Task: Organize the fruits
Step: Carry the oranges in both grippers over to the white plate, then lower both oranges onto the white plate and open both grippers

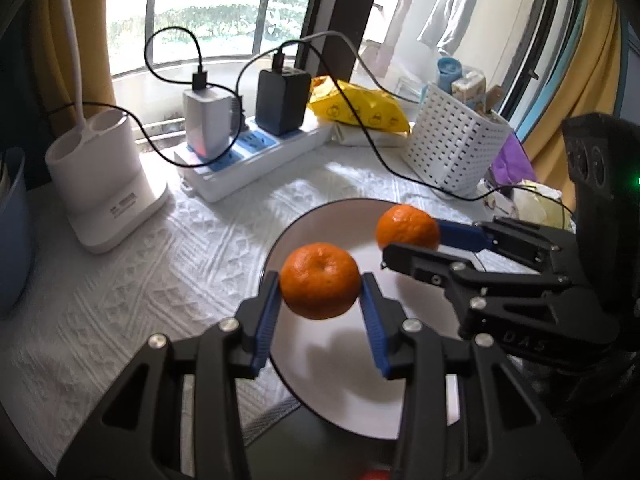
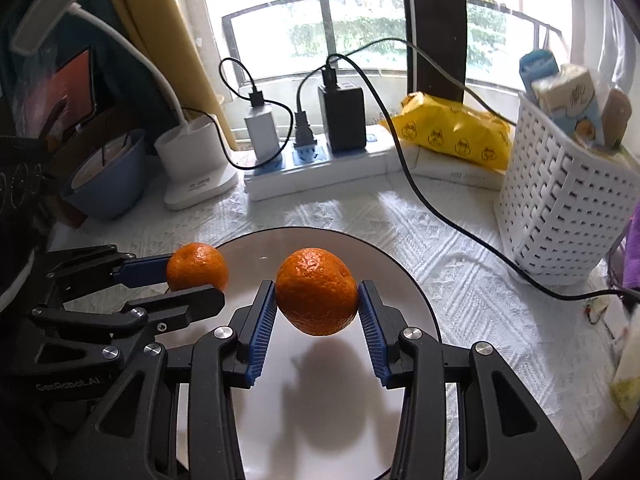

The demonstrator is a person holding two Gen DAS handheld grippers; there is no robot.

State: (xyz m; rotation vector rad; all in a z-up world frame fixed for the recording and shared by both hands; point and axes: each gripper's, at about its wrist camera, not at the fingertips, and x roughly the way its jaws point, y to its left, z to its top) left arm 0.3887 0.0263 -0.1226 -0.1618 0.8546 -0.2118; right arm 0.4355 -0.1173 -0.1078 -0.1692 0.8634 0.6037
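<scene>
Gripping one mandarin each, both grippers are held above a round white plate (image 1: 344,396) that lies on a white textured cloth (image 1: 132,292). The left mandarin (image 1: 320,280) is pinched between the blue pads of the left gripper (image 1: 320,296), with its shadow thrown on the plate below, so the fruit is held clear of the plate. The right mandarin (image 2: 316,291) is clamped in the same way by the right gripper (image 2: 317,300), again with a shadow seen beneath it on the plate. The two grippers are seen side by side, near each other but apart. At the far edge of the table a white power strip (image 2: 320,172) with chargers and black cables is seen, with a yellow bag (image 2: 452,132) to its right. A white perforated basket (image 2: 560,208) stands at the far right, and a white lamp base (image 2: 196,160) and a blue bowl (image 2: 108,176) at the far left.
</scene>
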